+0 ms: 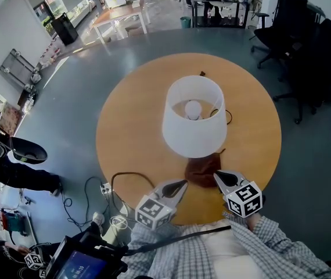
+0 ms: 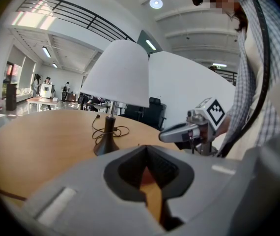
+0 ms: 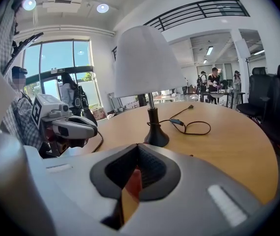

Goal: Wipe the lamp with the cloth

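1. Lamp [image 1: 193, 121]: stands upright near ctr of round wooden table [image 1: 125, 127]. White shade; bulb [image 1: 194, 109] shows thru open top in head view.
2. Lamp base [image 3: 156, 135]: dark, flared, flat on tabletop. Thin stem runs up into shade.
3. Cord [image 3: 191, 127]: black, lies in loose loops on table just beside base, on side away from person.
4. Cloth [image 1: 202, 170]: brown, crumpled, on table at lamp's near side. From above, its far edge is overlapped by shade rim. Sits between lamp and both claws.
5. Left gripper [image 1: 182, 183]: claw pressed together, nothing between pads; only tabletop shows thru the gap in left gripper view. Tip just beside cloth's left edge, aimed twd lamp and slightly down.
6. Right gripper [image 1: 216, 175]: claw pressed together. Tip at cloth's right edge. Right gripper view shows a reddish-brown patch in the gap; cannot tell whether a fold is pinched or merely lies beyond the tip.
7. Both grippers: side by side over near part of table, close but apart. Each appears in the other's view w/ its marker cube.
8. Person: checked sleeve [image 1: 281, 249] at bottom of head view, behind right gripper.
9. Surroundings: black office chairs [image 1: 310, 57] to right of table, well apart from it. Second dark cable [image 1: 122, 176] curves over table's near-left edge down to grey floor.
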`<state>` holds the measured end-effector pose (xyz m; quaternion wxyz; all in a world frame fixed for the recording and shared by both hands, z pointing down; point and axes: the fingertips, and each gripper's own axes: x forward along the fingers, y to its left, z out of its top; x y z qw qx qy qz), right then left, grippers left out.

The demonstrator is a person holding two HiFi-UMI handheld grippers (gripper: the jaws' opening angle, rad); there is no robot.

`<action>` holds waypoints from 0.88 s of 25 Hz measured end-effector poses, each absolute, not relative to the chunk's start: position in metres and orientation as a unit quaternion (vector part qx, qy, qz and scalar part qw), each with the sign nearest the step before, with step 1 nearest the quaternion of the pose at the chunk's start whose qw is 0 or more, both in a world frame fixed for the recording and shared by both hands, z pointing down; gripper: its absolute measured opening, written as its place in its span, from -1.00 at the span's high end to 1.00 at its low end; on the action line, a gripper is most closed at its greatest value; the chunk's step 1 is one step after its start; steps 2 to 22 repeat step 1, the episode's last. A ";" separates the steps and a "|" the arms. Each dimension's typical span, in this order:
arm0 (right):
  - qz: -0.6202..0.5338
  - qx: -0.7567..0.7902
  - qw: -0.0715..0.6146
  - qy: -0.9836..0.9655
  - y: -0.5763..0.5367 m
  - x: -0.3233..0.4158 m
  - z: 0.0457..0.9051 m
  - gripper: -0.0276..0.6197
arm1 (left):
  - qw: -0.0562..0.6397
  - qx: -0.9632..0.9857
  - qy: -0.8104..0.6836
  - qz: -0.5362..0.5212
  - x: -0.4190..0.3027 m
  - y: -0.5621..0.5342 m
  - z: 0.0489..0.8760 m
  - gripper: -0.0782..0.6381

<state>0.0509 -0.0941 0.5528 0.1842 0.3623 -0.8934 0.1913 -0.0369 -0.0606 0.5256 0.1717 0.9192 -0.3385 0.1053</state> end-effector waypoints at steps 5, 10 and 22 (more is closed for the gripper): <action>0.190 0.361 0.186 -0.894 -0.094 0.051 0.554 0.90 | 0.172 0.919 -0.338 0.105 -0.037 -0.061 0.526 0.77; 0.190 0.361 0.186 -0.894 -0.094 0.051 0.554 0.90 | 0.172 0.919 -0.338 0.105 -0.037 -0.061 0.526 0.77; 0.190 0.361 0.186 -0.894 -0.094 0.051 0.554 0.90 | 0.172 0.919 -0.338 0.105 -0.037 -0.061 0.526 0.77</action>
